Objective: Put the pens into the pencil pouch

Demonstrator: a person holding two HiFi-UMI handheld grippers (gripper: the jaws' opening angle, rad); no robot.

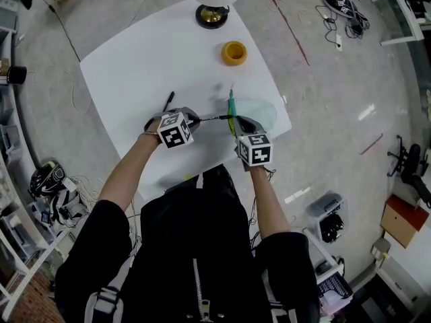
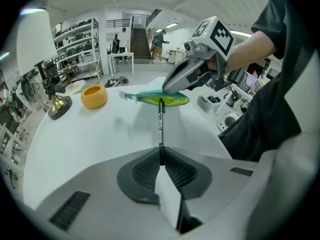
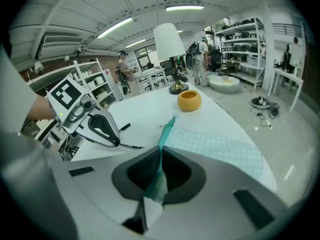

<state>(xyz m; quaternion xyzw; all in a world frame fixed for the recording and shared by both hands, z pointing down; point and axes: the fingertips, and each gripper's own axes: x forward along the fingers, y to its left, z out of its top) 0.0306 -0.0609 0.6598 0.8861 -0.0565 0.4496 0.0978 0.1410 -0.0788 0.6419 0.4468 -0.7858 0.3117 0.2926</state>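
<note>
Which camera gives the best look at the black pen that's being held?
The left gripper view: the pen runs straight out from the left gripper, clamped in its shut jaws, toward the pouch, close and sharp. The head view shows only a thin dark line; the right gripper view, a thin line seen from the side.

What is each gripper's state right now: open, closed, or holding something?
Left gripper: closed on a slim black pen.
Right gripper: closed on the teal edge of the translucent checked pencil pouch.
</note>
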